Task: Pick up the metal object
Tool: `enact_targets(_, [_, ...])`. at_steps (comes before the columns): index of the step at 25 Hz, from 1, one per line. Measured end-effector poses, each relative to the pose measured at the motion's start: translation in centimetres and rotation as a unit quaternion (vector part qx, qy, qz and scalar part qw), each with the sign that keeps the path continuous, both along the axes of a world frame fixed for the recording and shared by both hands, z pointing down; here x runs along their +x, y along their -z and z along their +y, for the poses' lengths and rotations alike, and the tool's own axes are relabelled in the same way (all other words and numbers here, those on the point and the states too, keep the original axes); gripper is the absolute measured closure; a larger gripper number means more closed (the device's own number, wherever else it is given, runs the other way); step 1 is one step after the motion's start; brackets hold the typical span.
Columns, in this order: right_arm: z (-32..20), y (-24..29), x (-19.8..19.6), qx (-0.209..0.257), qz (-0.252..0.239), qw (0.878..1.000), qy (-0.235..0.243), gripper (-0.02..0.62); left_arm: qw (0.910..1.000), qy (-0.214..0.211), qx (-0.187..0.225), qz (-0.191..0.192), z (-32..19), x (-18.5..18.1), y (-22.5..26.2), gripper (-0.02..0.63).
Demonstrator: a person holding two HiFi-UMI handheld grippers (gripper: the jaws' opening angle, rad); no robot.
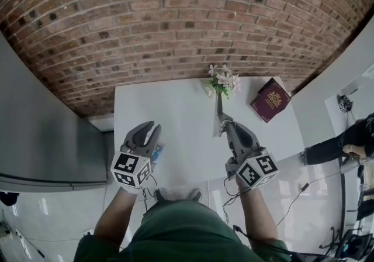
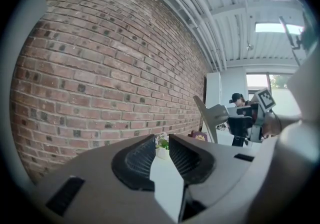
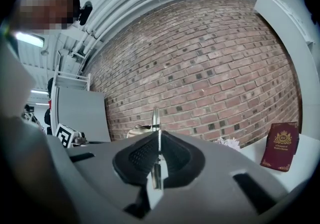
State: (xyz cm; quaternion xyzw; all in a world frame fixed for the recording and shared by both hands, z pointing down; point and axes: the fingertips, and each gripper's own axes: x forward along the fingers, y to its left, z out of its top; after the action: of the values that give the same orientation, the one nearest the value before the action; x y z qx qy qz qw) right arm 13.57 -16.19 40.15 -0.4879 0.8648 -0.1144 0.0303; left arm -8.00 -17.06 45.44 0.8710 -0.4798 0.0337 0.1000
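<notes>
A thin flat metal object [image 1: 219, 116] sticks out from my right gripper [image 1: 227, 124], which is shut on it above the white table [image 1: 181, 114]. In the right gripper view the metal object [image 3: 156, 127] stands edge-on between the black pads [image 3: 137, 157], rising past the tips of that gripper [image 3: 157, 154]. My left gripper [image 1: 149, 133] hovers over the table's left front edge, open and with nothing in it. In the left gripper view its jaws [image 2: 161, 154] stand apart, and the metal object [image 2: 206, 116] shows raised off the table in the right gripper [image 2: 246, 121].
A small pot of flowers [image 1: 221, 82] stands at the table's far edge, with a maroon book [image 1: 270, 99] to its right. A brick wall [image 1: 175, 21] lies behind and a grey cabinet [image 1: 41, 132] to the left. A person [image 1: 342, 145] is at the right.
</notes>
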Motion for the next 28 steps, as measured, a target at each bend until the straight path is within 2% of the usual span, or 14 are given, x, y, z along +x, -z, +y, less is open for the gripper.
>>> enact_targets(10, [-0.56,-0.29,0.69,-0.003,-0.018,1.000,-0.007,0.586,1.0000,0.003,-0.002,-0.004,-0.20,-0.10,-0.16,0.528])
enact_targets(28, [0.22,-0.31,1.10,0.001,-0.019,1.000,0.002,0.586,1.0000,0.002,-0.004,-0.002,0.31,0.58,-0.63,0.528])
